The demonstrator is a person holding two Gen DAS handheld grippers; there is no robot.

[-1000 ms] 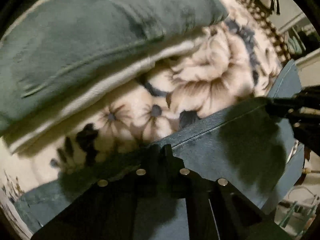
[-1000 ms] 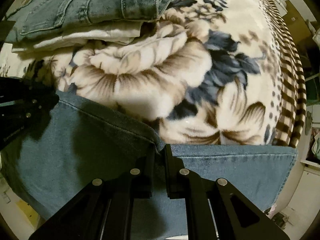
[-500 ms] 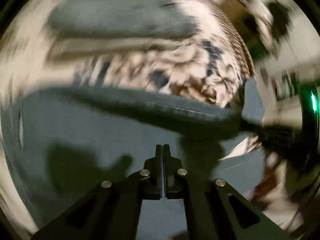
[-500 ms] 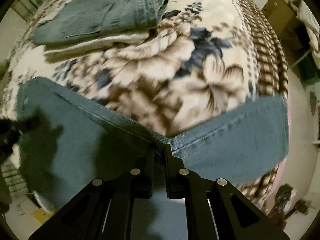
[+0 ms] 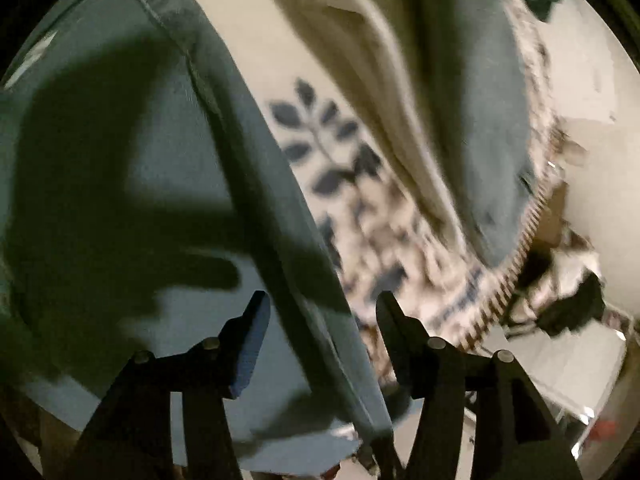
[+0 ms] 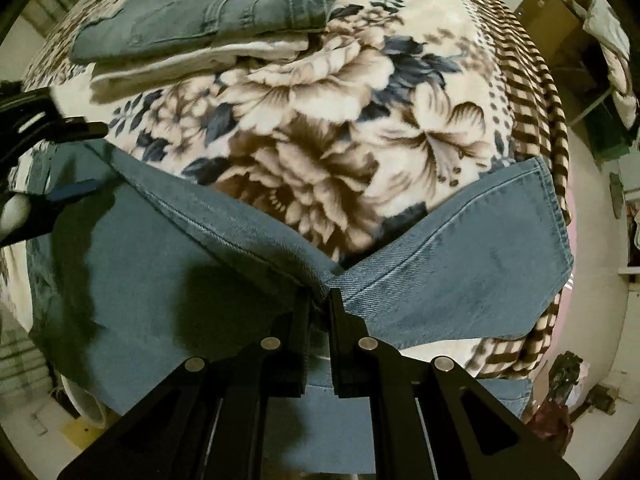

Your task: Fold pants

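Blue denim pants (image 6: 160, 264) lie across the near edge of a floral blanket (image 6: 320, 128). My right gripper (image 6: 319, 300) is shut on the pants' seam edge, with one leg end (image 6: 500, 248) spread to the right. My left gripper (image 5: 320, 312) is open, its jaws on either side of the pants' edge (image 5: 248, 168), holding nothing. It also shows in the right wrist view (image 6: 68, 160) at the far left, open over the pants' left end.
A folded stack of jeans (image 6: 208, 12) on cream pants (image 6: 192, 60) lies at the back of the blanket; it also shows in the left wrist view (image 5: 472, 112). The bed's checked border (image 6: 532, 92) drops off to the right, with floor beyond.
My left gripper has opened and let go of the pants, and has swung round to the left end. The right gripper has kept its hold while the pants settled on the blanket.
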